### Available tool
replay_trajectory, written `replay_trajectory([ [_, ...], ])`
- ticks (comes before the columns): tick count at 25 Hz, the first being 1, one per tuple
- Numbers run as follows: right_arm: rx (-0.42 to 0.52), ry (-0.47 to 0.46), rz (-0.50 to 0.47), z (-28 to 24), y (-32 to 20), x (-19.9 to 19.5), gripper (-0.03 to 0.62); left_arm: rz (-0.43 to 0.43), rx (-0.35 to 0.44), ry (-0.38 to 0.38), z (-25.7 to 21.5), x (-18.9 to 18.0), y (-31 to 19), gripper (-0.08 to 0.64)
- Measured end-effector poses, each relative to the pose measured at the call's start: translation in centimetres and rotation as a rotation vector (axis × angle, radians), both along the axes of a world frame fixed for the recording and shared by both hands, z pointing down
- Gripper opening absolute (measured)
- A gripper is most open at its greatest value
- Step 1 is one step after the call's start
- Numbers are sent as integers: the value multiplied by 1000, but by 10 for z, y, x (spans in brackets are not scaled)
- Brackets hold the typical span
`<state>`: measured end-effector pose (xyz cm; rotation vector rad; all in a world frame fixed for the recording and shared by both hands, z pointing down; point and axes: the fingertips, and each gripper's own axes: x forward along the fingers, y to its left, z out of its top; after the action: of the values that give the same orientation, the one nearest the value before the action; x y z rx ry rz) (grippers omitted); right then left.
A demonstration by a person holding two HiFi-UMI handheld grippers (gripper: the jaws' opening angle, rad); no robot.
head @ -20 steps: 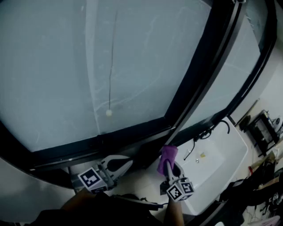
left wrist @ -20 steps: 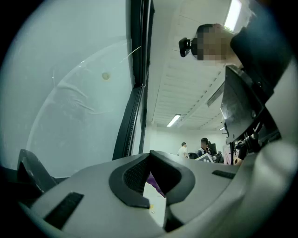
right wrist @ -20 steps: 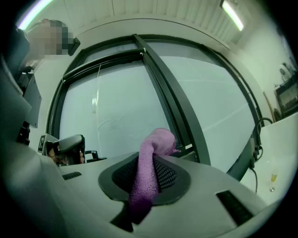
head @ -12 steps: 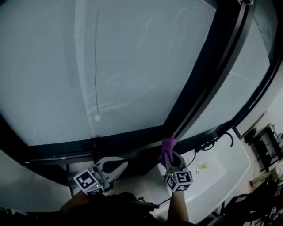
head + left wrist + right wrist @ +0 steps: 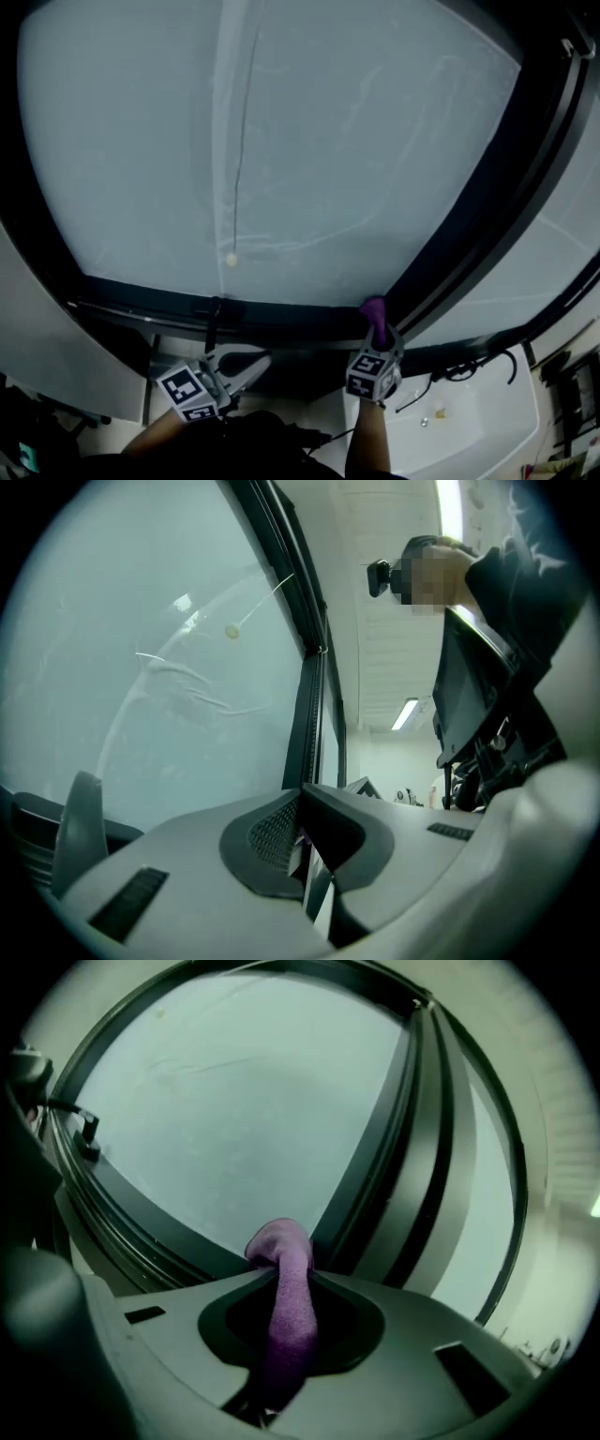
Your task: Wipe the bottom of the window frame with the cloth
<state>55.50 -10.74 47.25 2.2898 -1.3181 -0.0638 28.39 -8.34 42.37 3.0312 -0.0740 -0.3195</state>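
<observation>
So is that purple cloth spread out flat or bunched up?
Bunched up: the right tongs are shut on the cloth, squeezing it into a narrow roll whose rounded tip pokes out by the window frame.

Frosted pale glass pane [image 5: 309, 141], thin cord [image 5: 240, 141] running down it to a small pale bead [image 5: 231, 260], white sink [image 5: 478, 427] at lower right, black cable [image 5: 461, 371] looped along its far edge, ceiling strip light [image 5: 450, 503] overhead behind.

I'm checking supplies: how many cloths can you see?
1: a purple cloth pinched by the fingers of the right gripper, its tip at the window frame's bottom right corner. No other shows.
</observation>
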Motion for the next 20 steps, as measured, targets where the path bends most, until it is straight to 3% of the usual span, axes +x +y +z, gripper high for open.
replay_trajectory([
  [7, -102, 33, -44, 15, -26, -1, 66, -110, -38, -44, 1, -7, 0, -8],
  [14, -329, 156, -157, 22, -32, -16, 66, -182, -70, -65, 13, -20, 9, -8],
  [20, -369, 151, -239, 24, -36, -30, 66, -255, -79, -72, 23, -41, 12, -8],
])
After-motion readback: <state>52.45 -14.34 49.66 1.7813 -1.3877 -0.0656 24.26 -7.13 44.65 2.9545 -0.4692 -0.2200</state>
